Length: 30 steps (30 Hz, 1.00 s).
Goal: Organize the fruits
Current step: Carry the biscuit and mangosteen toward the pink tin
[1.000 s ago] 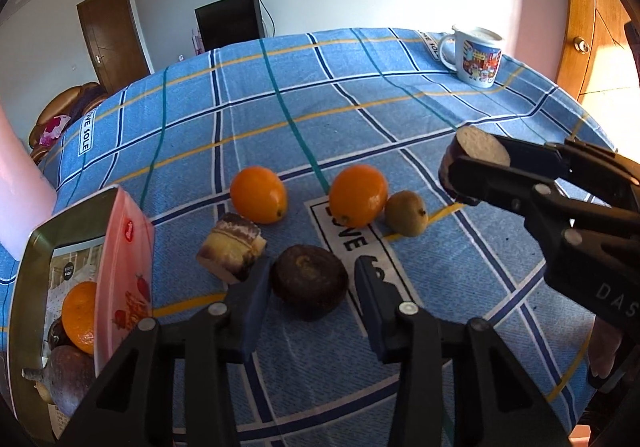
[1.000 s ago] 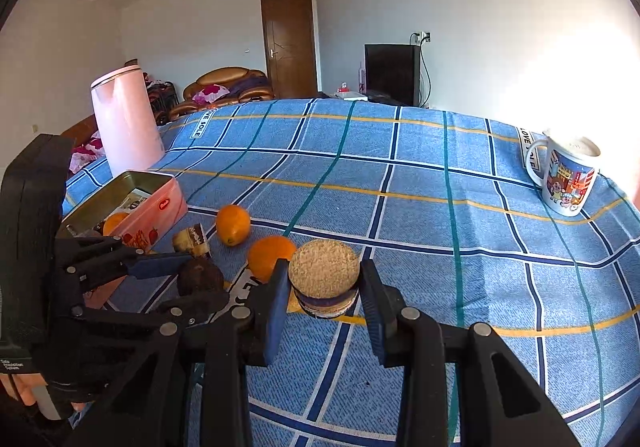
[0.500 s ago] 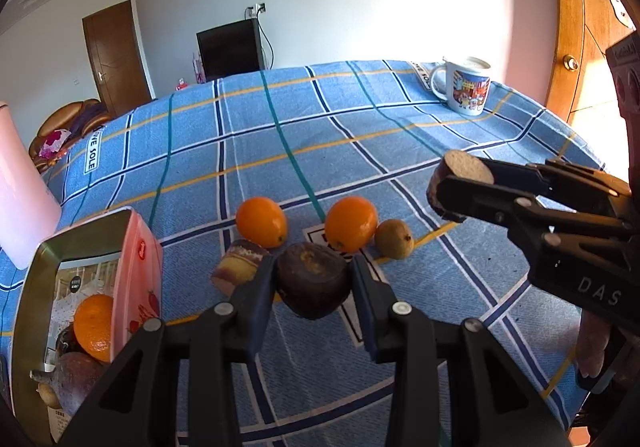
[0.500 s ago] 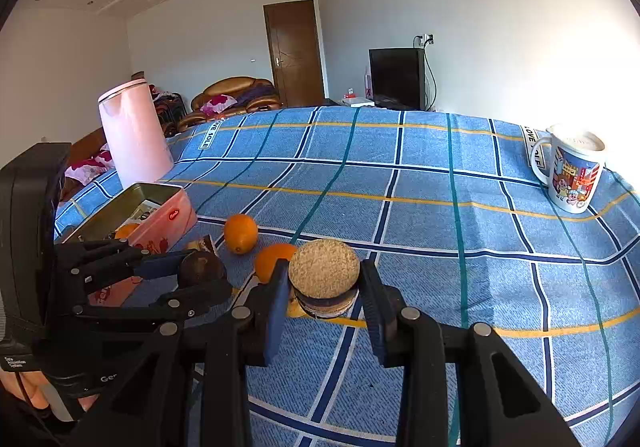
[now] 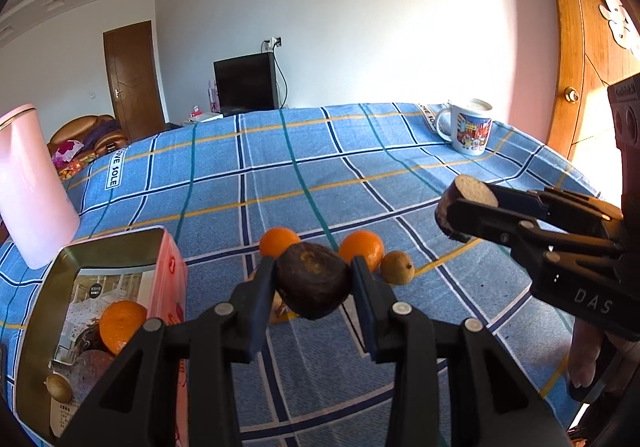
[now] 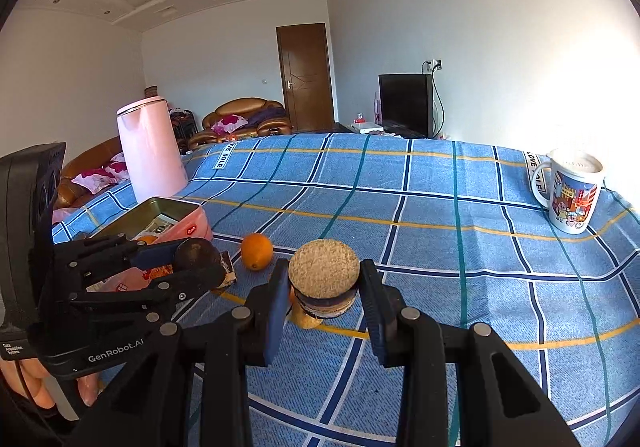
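My left gripper is shut on a dark brown round fruit and holds it above the blue checked cloth; it also shows in the right wrist view. My right gripper is shut on a round sandwich cookie, raised at the right. Two oranges and a small yellow-green fruit lie on the cloth behind the held fruit. A pink tin box at the left holds an orange and other fruit.
A pink kettle stands at the far left. A printed mug stands at the back right. A wrapped cake piece lies on the cloth by the tin, partly hidden behind my left fingers.
My left gripper closed on the dark fruit and lifted it off the cloth. My right gripper kept hold of the cookie and rose a little.
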Each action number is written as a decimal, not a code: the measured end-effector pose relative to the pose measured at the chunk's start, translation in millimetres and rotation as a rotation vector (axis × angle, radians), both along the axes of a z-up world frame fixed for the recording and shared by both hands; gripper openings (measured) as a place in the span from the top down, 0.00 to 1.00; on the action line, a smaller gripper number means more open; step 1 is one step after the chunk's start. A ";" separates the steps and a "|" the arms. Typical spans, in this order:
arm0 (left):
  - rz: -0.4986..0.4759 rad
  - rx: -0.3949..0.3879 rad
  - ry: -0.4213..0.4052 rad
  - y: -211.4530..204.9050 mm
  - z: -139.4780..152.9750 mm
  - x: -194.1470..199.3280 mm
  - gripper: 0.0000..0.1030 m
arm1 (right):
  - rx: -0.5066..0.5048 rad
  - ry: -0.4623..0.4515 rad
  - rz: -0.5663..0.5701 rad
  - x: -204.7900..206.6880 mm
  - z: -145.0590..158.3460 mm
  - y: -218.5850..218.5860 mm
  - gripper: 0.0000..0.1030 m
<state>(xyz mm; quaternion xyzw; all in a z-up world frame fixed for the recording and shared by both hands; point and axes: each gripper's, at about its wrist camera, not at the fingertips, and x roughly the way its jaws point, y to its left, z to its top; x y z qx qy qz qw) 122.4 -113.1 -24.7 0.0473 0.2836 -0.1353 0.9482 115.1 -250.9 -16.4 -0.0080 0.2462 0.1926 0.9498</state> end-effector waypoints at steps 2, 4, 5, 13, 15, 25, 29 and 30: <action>0.005 -0.005 -0.013 1.4 1.1 -1.7 0.62 | 0.001 -0.010 0.001 -2.0 0.9 0.1 0.65; 0.006 -0.010 -0.024 2.4 2.1 -3.3 0.62 | 0.005 -0.021 0.003 -3.7 1.8 -0.4 0.65; 0.009 -0.011 -0.029 2.9 2.4 -4.0 0.62 | 0.007 -0.025 0.005 -4.7 2.4 -0.5 0.65; 0.024 -0.021 -0.074 7.3 6.4 -11.4 0.62 | 0.017 -0.056 0.008 -9.8 4.8 -2.7 0.65; 0.027 -0.022 -0.083 7.5 7.1 -13.1 0.62 | 0.019 -0.063 0.009 -11.0 5.1 -2.9 0.65; 0.047 -0.036 -0.139 11.7 11.6 -22.6 0.62 | 0.026 -0.121 0.023 -22.2 9.6 -2.7 0.65; 0.056 -0.037 -0.168 13.5 13.8 -27.5 0.62 | 0.025 -0.134 0.024 -24.2 10.4 -3.0 0.65; 0.057 -0.037 -0.175 13.7 14.3 -28.8 0.62 | 0.026 -0.135 0.025 -24.5 10.5 -3.1 0.65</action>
